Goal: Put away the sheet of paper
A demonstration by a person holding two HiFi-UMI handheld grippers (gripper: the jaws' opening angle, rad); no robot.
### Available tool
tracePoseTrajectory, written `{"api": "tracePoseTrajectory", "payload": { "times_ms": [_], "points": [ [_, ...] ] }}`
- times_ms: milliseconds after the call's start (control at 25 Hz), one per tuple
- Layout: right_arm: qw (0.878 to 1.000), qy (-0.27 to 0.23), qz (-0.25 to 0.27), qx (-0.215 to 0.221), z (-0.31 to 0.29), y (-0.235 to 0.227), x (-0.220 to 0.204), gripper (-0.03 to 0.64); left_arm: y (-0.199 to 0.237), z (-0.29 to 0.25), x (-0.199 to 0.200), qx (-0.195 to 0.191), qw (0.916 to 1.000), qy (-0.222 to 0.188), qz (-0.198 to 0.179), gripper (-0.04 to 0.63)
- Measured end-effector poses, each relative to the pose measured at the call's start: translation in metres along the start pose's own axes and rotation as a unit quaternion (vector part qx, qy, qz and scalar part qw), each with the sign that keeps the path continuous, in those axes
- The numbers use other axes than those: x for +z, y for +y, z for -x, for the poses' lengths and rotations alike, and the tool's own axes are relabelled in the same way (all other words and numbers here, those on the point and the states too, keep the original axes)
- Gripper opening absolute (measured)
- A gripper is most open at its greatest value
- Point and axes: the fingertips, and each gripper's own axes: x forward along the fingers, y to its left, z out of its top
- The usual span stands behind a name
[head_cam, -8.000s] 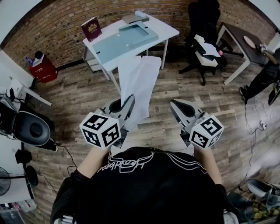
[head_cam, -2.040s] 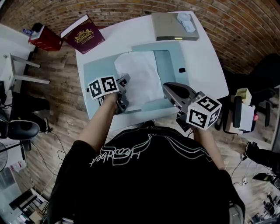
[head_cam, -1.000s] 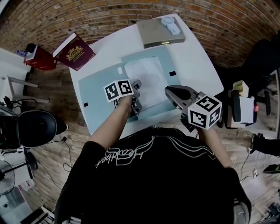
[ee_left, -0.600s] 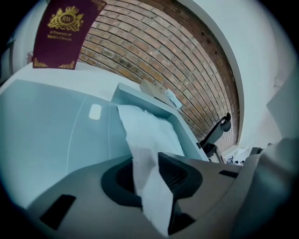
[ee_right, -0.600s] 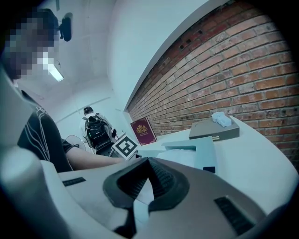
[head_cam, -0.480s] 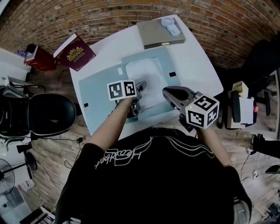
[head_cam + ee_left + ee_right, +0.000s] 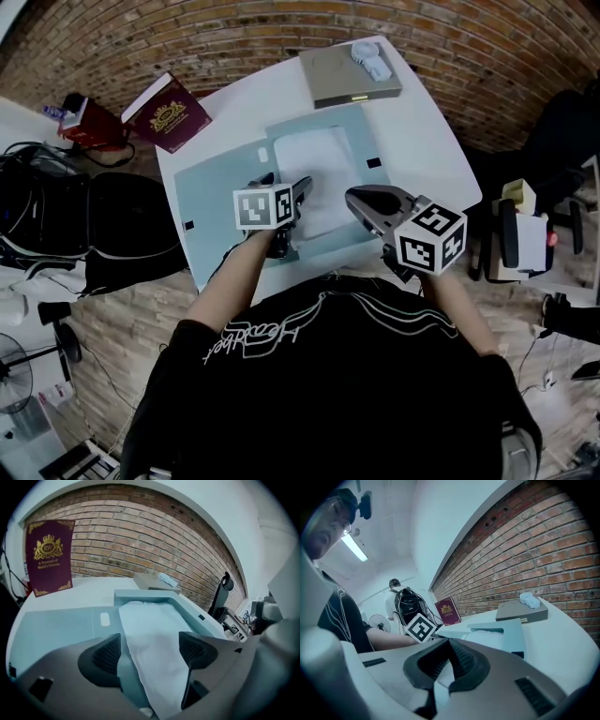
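bench [image 7: 417,127]: no risk I can see.
blue folder [image 7: 216,183]: open; I'd shift it by dragging.
sheet [image 7: 319,178]: in folder, near end between left jaws; may snag and lift out.
left tool [image 7: 150,651]: opening, released, pads off sheet.
right tool [image 7: 447,660]: clenched, empty.

Brick wall [image 7: 187,28] sweeps across the top of the head view, reddish-brown. Wood-plank floor [image 7: 103,328] shows lower left & along the rt edge. White table [image 7: 422,141] sits centre-top, far corner up vs the bricks. Rt edge, mid-height: chair [image 7: 520,239], black frame, pale bits on it. Lower left corner: fan [image 7: 14,361]. Upper left, by the wall: red box [image 7: 89,127]. Big black shape [image 7: 112,234] left of the table, can't tell what. Right gripper view: white ceiling [image 7: 440,517], strip light [image 7: 355,548] lit, upper left.
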Motion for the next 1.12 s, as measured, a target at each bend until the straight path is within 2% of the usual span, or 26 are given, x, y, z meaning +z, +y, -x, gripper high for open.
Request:
{"api": "tracePoseTrajectory", "payload": {
  "times_ms": [200, 320, 360, 440, 520, 600, 760, 1120],
  "points": [
    [1.000, -0.003, 0.016, 0.013, 0.000, 0.013, 0.003, 0.002, -0.014, 0.032, 0.010, -0.046, 0.9983, -0.022, -0.028, 0.379],
    [0.999, -0.009, 0.015, 0.027, 0.000, 0.027, 0.005, 0.002, -0.030, 0.066, 0.014, -0.090, 0.9938, -0.042, -0.049, 0.372],
    [0.999, -0.014, 0.012, 0.029, 0.001, 0.031, 0.007, 0.001, -0.036, 0.080, 0.015, -0.104, 0.9915, -0.054, -0.056, 0.333],
    [0.999, -0.026, 0.001, 0.033, 0.002, 0.041, 0.012, 0.000, -0.046, 0.111, 0.016, -0.129, 0.9861, -0.083, -0.064, 0.152],
    [0.999, -0.037, -0.004, 0.038, 0.003, 0.055, 0.016, 0.000, -0.056, 0.144, 0.015, -0.160, 0.9795, -0.106, -0.061, 0.079],
    [0.998, -0.045, -0.002, 0.045, 0.006, 0.072, 0.017, 0.000, -0.064, 0.174, 0.011, -0.185, 0.9728, -0.125, -0.063, 0.057],
    [0.996, -0.063, 0.008, 0.058, 0.010, 0.106, 0.021, 0.000, -0.073, 0.220, 0.004, -0.188, 0.9660, -0.149, -0.095, 0.043],
    [0.992, -0.079, 0.040, 0.088, 0.029, 0.168, 0.008, 0.000, -0.092, 0.269, -0.017, -0.183, 0.9594, -0.184, -0.111, 0.041]
  ]
}}
